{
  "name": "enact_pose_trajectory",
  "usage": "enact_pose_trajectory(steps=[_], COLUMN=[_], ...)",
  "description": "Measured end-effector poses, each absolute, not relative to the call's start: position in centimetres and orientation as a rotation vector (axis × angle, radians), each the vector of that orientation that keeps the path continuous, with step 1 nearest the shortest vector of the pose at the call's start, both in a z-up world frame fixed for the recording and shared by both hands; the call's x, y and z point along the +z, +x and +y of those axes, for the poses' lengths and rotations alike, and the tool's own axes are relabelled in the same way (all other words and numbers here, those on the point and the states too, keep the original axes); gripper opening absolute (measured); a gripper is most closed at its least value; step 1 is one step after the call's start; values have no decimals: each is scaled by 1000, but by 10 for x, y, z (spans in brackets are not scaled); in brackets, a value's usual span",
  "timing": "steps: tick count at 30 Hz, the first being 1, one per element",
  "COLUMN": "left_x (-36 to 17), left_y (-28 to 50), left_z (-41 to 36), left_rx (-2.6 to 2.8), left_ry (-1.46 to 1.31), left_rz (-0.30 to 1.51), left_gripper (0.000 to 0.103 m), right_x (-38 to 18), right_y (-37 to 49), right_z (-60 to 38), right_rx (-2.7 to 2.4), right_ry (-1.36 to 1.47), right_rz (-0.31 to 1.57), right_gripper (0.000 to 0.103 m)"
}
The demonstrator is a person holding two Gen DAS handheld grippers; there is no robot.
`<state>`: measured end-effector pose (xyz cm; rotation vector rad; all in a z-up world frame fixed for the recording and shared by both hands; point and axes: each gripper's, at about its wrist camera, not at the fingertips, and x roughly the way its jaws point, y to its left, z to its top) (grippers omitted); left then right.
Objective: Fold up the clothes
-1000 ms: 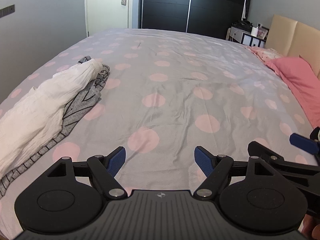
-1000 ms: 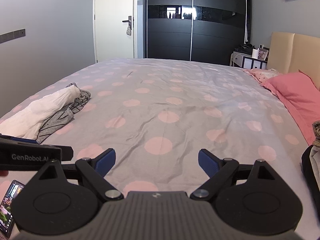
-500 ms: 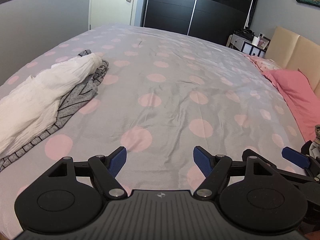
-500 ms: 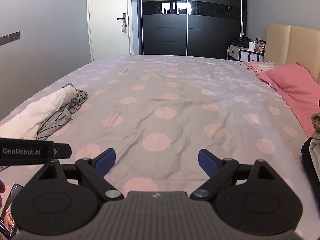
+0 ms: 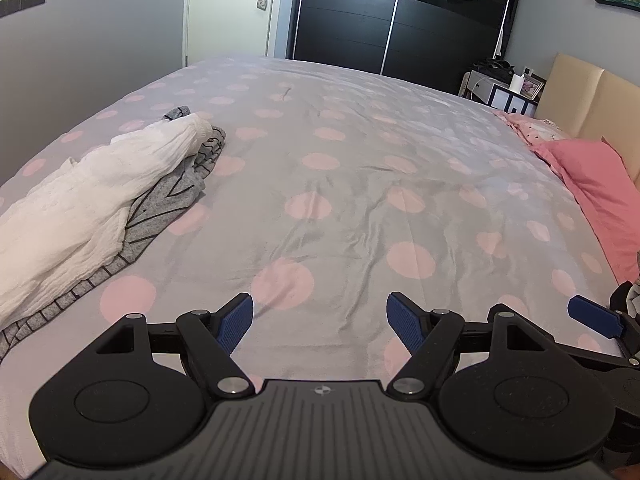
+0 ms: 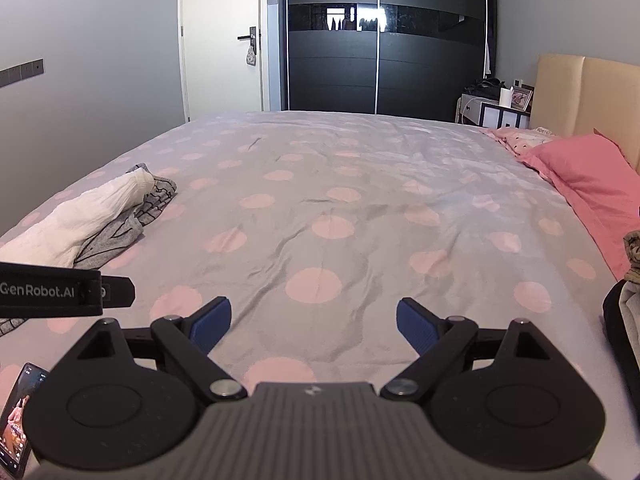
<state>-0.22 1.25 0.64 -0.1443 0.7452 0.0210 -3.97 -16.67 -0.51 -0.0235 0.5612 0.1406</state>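
Observation:
A crumpled white garment (image 5: pixel 80 208) lies on a grey striped garment (image 5: pixel 176 192) at the left of the bed; both also show in the right wrist view, the white one (image 6: pixel 80 220) over the grey one (image 6: pixel 120 236). My left gripper (image 5: pixel 320 320) is open and empty above the bed's near edge. My right gripper (image 6: pixel 314 320) is open and empty, to the right of the left one. More clothes (image 6: pixel 630 292) lie in a dark container at the far right.
The bed (image 5: pixel 352 200) has a grey cover with pink dots. Pink pillows (image 5: pixel 592 184) and a beige headboard (image 6: pixel 580 92) are at the right. A black wardrobe (image 6: pixel 384 40), a door (image 6: pixel 224 40) and a bedside shelf (image 6: pixel 496 110) stand behind. A phone (image 6: pixel 16 424) is at the lower left.
Both grippers have risen and tilted up slightly, so more of the far wall and wardrobe shows. Both stay open and empty. The clothes have not moved.

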Motion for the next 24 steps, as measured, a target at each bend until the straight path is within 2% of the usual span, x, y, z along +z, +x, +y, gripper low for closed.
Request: enact_pose_trajectory(steps=[24], left_x=[3], left_y=[-4], left_z=[17], left_rx=[21], left_ry=[-129], left_rz=[760], left_gripper=[73], right_x=[-6], right_y=[-42], right_z=[-167], right_rx=[203], right_ry=[-18], right_rz=[586], right_gripper=[91])
